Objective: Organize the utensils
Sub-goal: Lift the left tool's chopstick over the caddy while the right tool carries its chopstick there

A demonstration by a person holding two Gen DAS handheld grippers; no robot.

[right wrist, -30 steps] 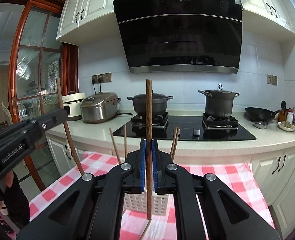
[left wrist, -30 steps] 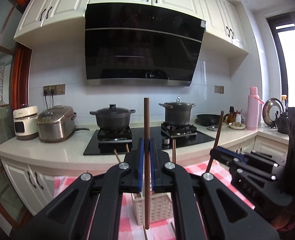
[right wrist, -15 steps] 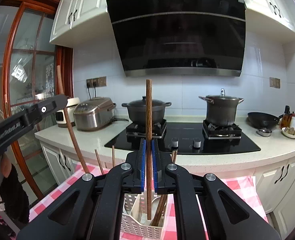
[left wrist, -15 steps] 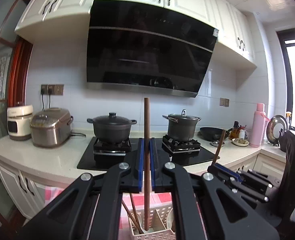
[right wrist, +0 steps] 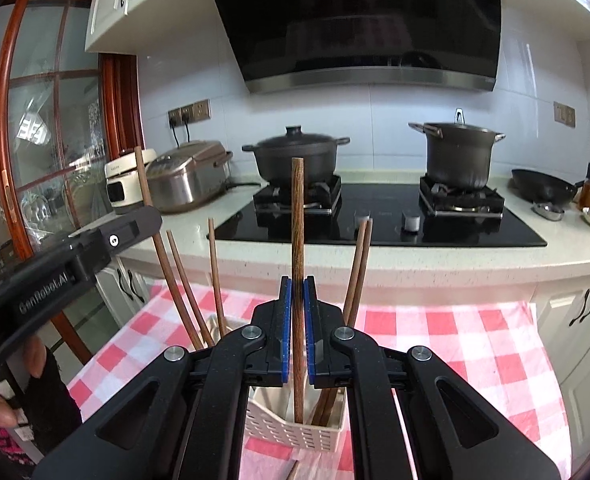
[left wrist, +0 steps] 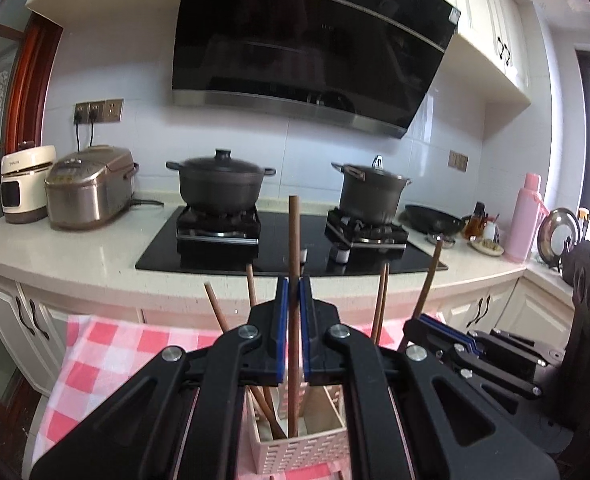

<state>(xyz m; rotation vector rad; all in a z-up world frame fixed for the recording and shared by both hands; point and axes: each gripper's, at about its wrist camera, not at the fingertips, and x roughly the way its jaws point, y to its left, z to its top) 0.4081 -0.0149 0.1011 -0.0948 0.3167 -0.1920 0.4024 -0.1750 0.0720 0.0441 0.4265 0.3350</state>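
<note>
My left gripper (left wrist: 294, 312) pinches a dark brown wooden chopstick (left wrist: 294, 240) upright, its tip down inside the cream slotted plastic utensil basket (left wrist: 299, 452) on the red-checked tablecloth (left wrist: 107, 352). My right gripper (right wrist: 297, 312) likewise clamps another wooden chopstick (right wrist: 297, 220) standing in that basket.

The left gripper (left wrist: 294, 334) is clamped on an upright wooden chopstick (left wrist: 293, 264), its lower end inside the slotted white basket (left wrist: 301, 450). More chopsticks (left wrist: 219, 312) lean there, over a pink checked cloth (left wrist: 107, 356).
</note>
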